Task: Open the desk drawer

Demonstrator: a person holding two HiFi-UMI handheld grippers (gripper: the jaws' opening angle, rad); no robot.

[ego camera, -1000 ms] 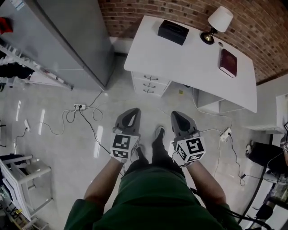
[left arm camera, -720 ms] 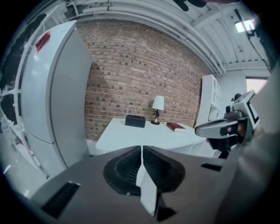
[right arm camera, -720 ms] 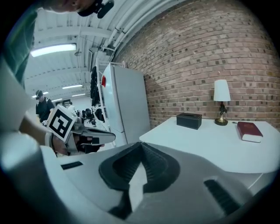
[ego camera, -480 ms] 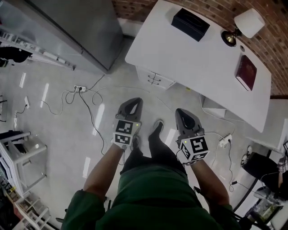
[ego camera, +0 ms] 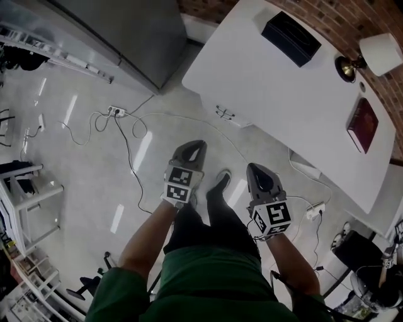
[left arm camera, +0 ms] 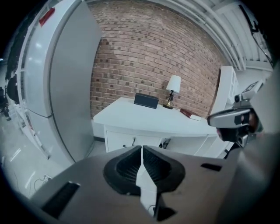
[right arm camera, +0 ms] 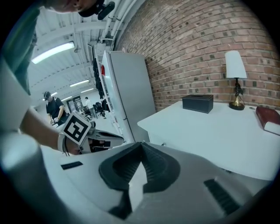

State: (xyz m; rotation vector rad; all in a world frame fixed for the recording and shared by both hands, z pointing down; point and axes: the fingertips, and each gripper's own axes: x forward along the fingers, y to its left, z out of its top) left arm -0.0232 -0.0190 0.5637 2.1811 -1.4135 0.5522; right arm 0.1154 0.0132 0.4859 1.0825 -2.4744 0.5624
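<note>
Head view: which bodies are largest? (Student)

Pale floor first. Next comes a tall grey cabinet at upper left. Third is the white desk, set against a brick wall at upper right. (Tutor)

Where is the task's thing? (Student)

The drawer stack sits under the desk's end nearest the cabinet. Its small handles face the person, and no front is pulled out. The left gripper view shows the same stack straight ahead, below the desktop. (Tutor)

And the two grippers? (Student)

The left gripper and right gripper hang side by side above the floor, well apart from the desk. A dark shoe shows between them. In its own view, each gripper's jaws meet at the tips with nothing between them. The right gripper view also catches the left gripper's marker cube off to its left. (Tutor)

What are the smaller items? (Student)

Three things rest on the desktop. A black box lies toward the wall. A lamp with a white shade stands at the far right corner. A red book lies flat below the lamp. On the floor near the cabinet lies a white power strip, and a dark cable trails from it toward the person. (Tutor)
</note>
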